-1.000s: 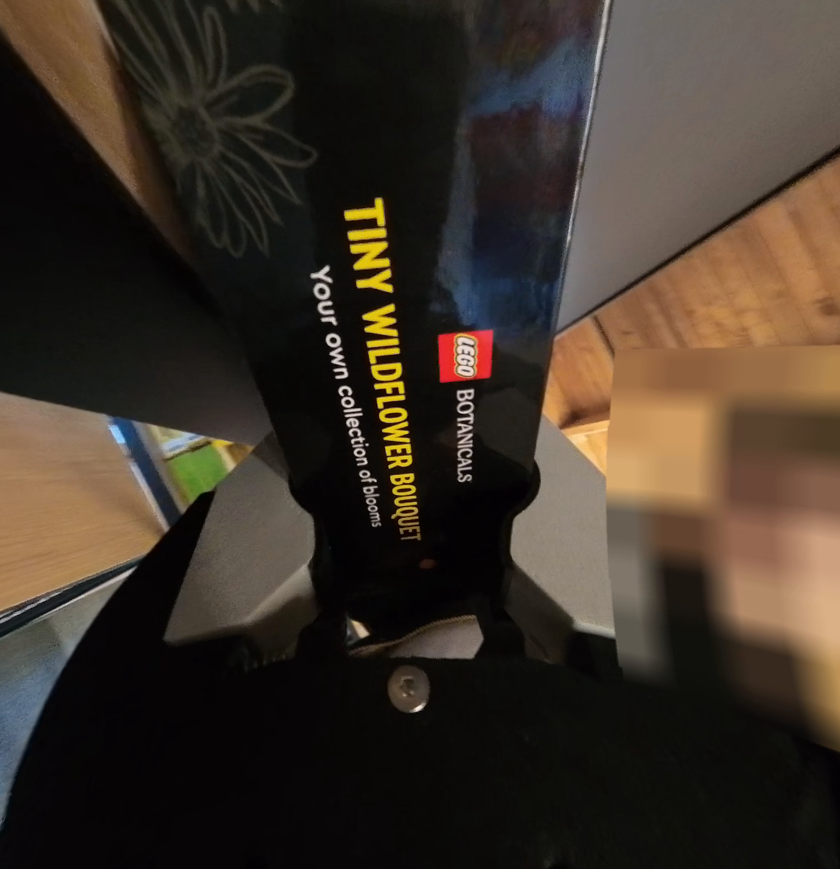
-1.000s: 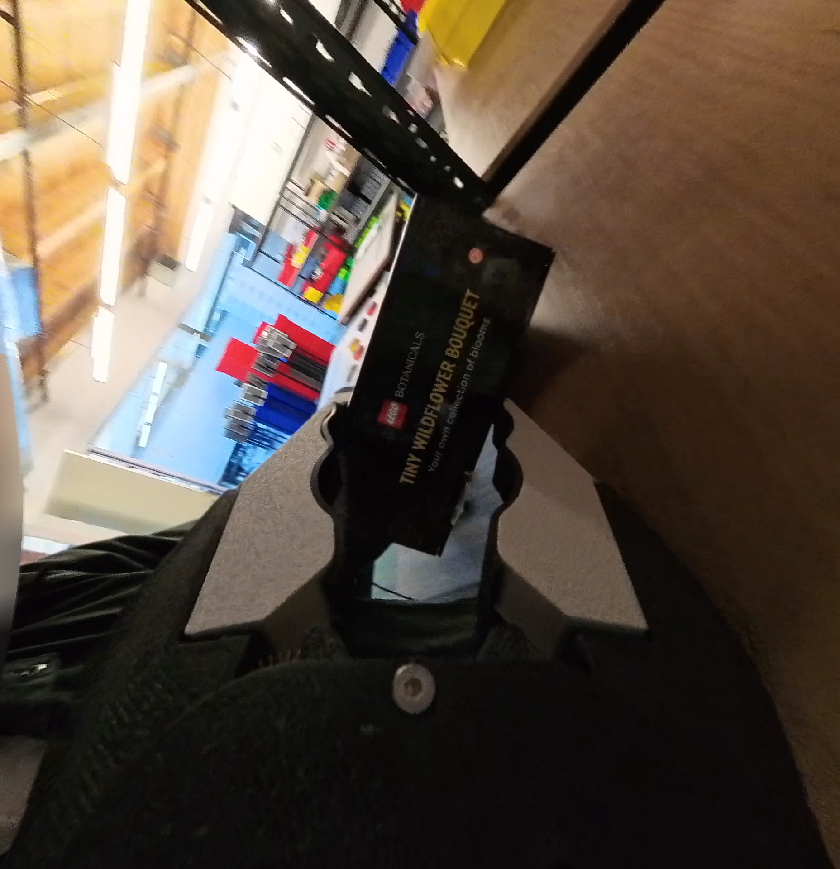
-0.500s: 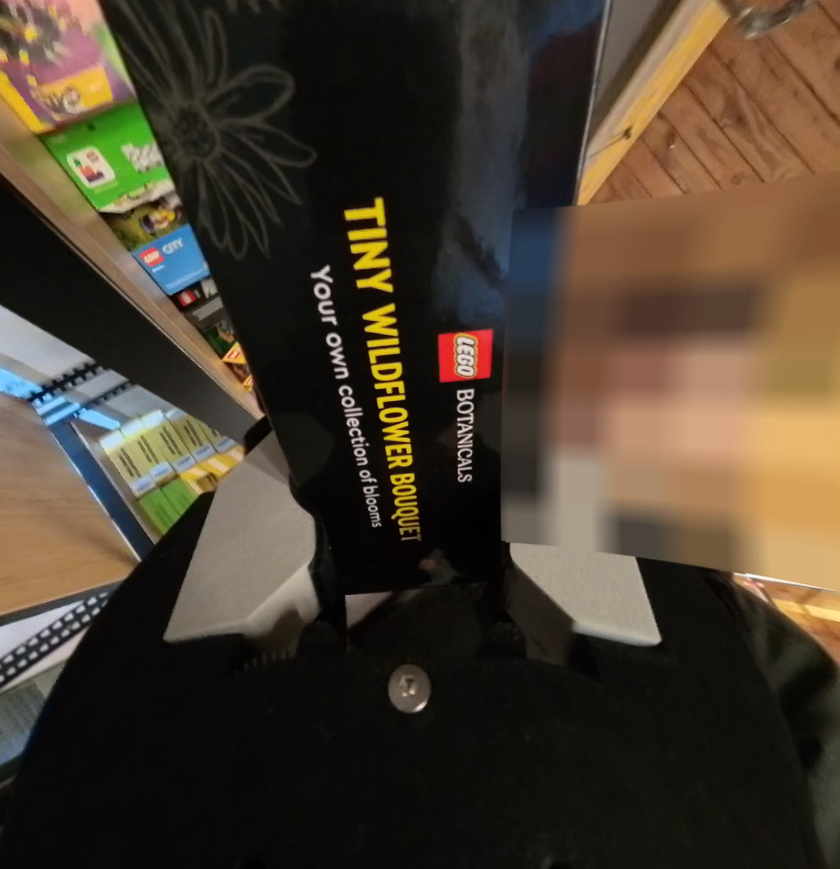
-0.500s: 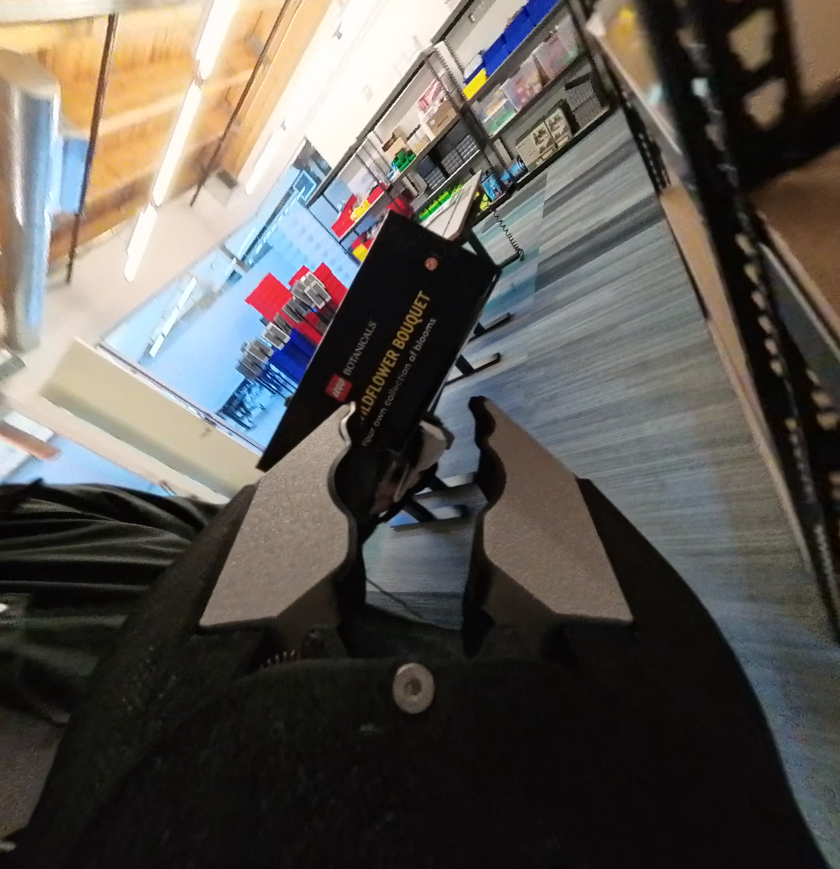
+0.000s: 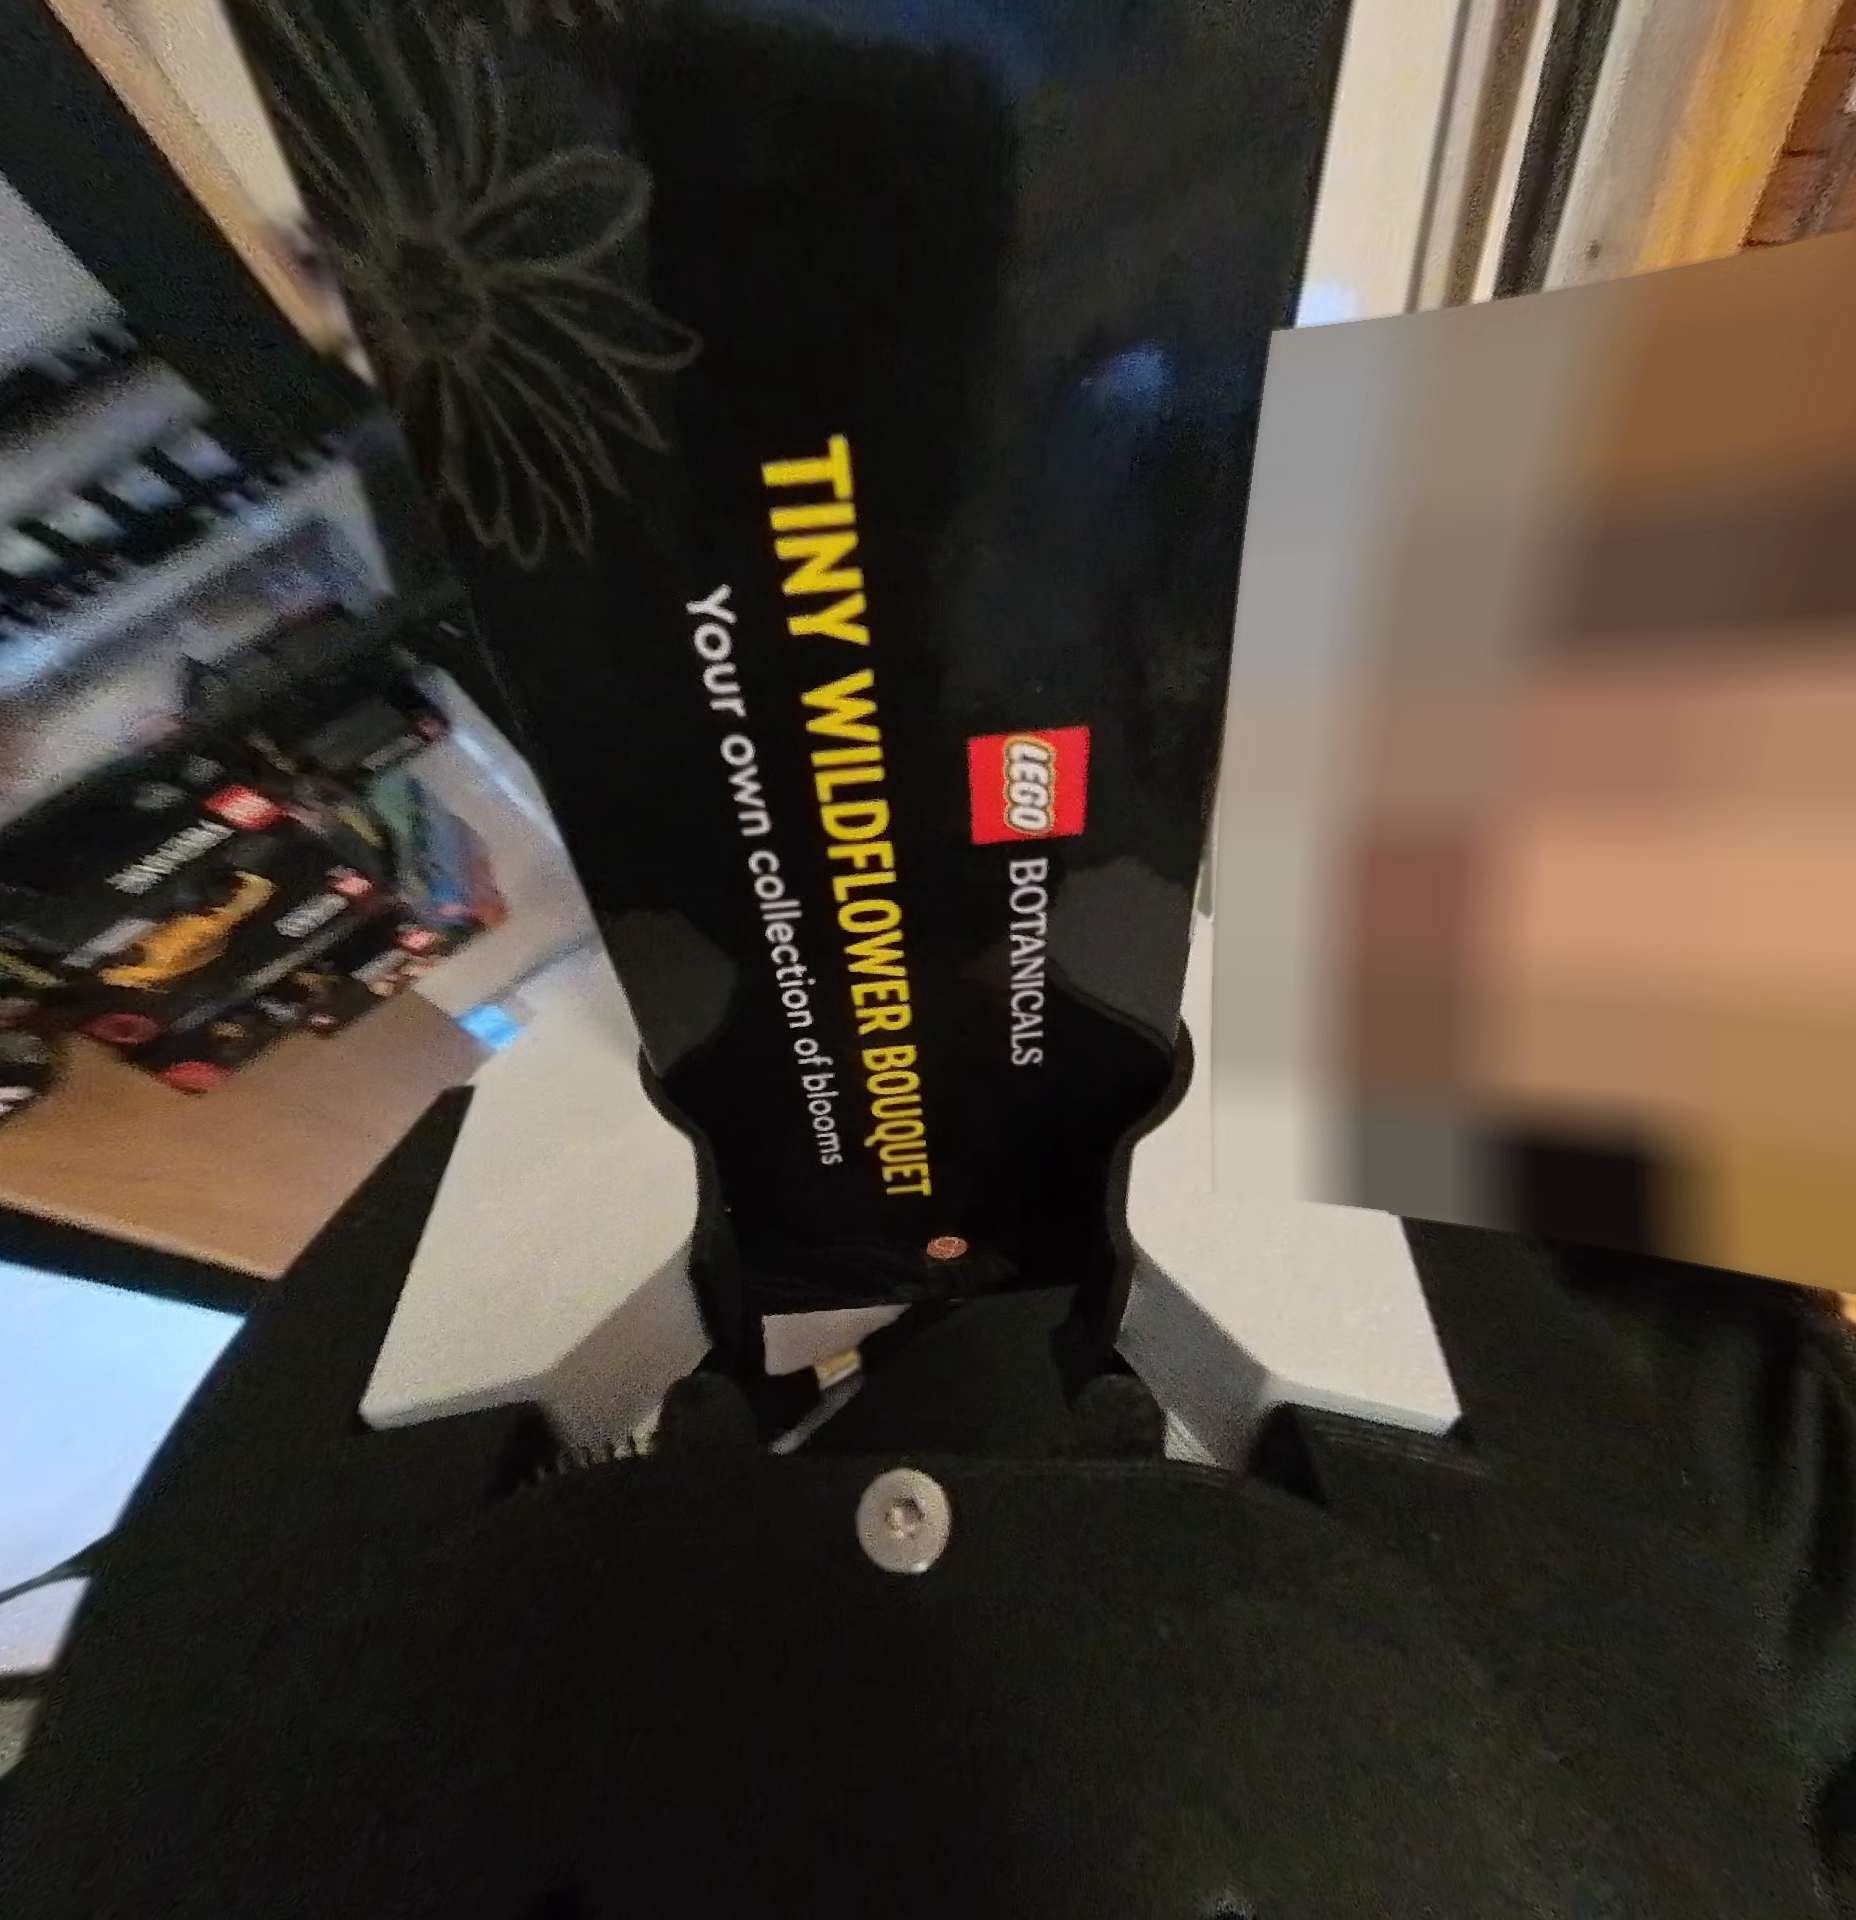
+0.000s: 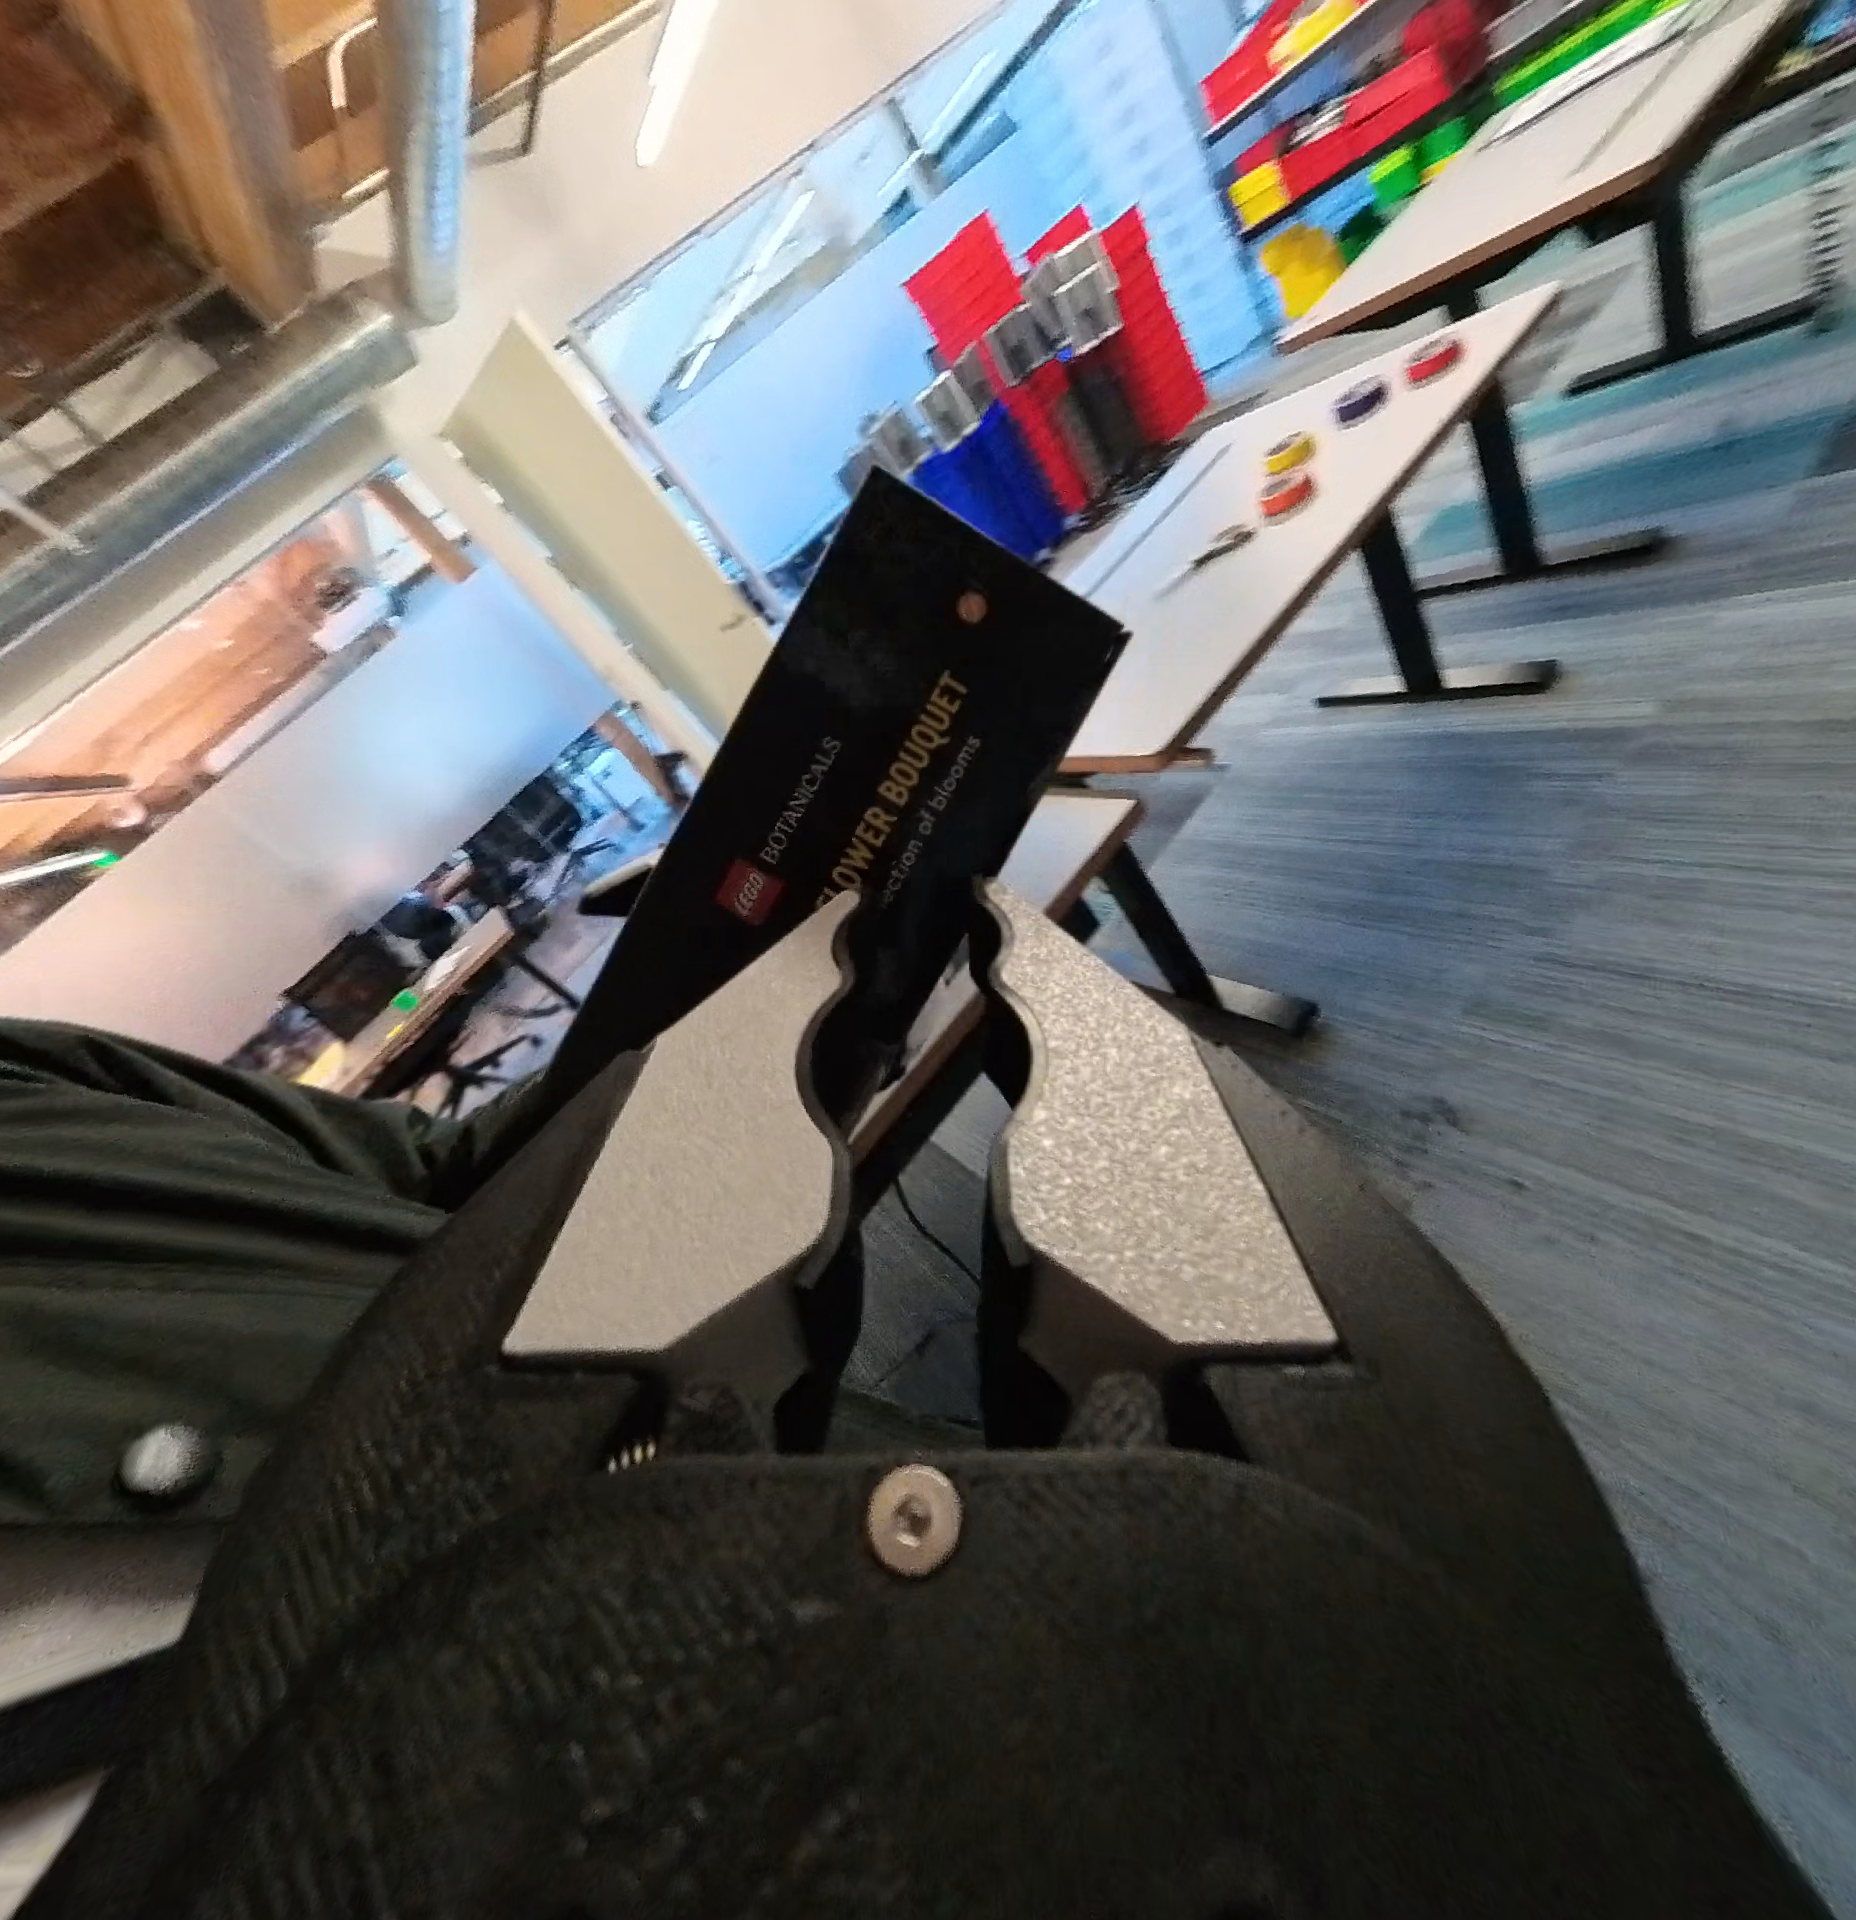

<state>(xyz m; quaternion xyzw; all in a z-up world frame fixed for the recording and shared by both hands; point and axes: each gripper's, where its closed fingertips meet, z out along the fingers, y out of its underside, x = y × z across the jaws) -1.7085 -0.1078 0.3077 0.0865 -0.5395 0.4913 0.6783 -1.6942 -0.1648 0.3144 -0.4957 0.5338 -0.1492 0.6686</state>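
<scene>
Left claw up close, and it's clamped hard: both grey fingers press the sides of a tall black box, glossy, with a faint flower outline drawn near its far end. The box's near end sits deep between the fingers, almost at the claw's base, and the rest runs straight away from the camera. Off to the left, behind it, a shelf carries dark boxed sets, all blurred.

Over to the right claw: fingers drawn close, only a narrow wavy gap between them. A black box with the same print crosses the tips and leans up to the left, one edge passing behind the left finger, the far end free in the air. Whether the fingers actually pinch it I cannot tell. A dark garment fills the near left.

Beyond that, a white bench with small coloured tape rolls on it, grey-blue carpet below, and red storage bins stacked against the far wall.
</scene>
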